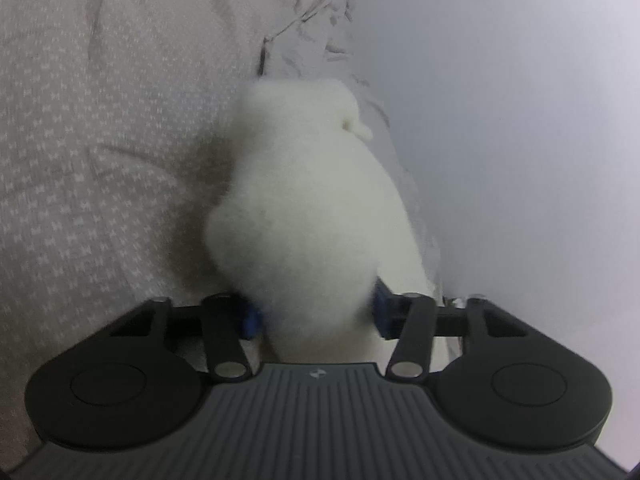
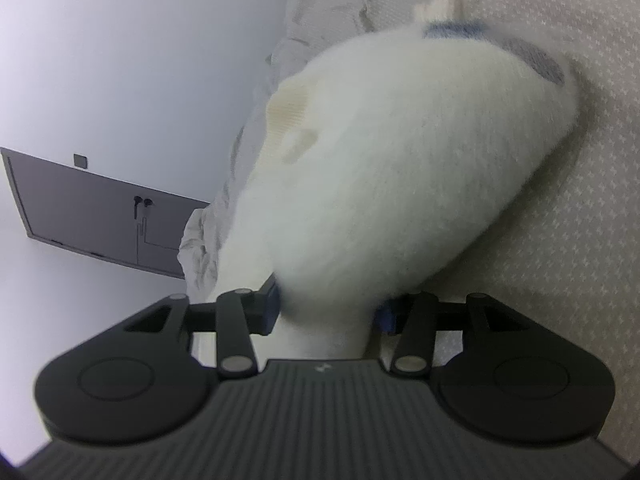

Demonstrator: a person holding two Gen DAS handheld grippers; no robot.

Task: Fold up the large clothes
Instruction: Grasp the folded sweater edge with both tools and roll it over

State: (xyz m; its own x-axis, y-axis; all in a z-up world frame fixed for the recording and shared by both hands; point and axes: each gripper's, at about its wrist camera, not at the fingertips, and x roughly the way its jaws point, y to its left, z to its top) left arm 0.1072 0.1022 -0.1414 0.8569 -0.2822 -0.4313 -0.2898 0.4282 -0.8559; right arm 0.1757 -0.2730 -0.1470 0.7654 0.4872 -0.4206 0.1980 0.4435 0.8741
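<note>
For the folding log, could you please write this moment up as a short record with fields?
surface: beige patterned bedspread, wrinkled
garment: fluffy white fleece garment, bunched; blue-grey patches at its far end
left gripper: shut on the fleece
right gripper: shut on the fleece
background: pale wall; grey door
fold state: cannot tell

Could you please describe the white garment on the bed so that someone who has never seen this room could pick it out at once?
Start from the beige bedspread with its tiny pale pattern, which runs up to the plain wall. On it, near the crumpled bedding by that wall, lies the fluffy white garment, bunched between the jaws of both grippers. It is the only fuzzy, pure white thing there, with a blue and grey patch at its far end.
</note>
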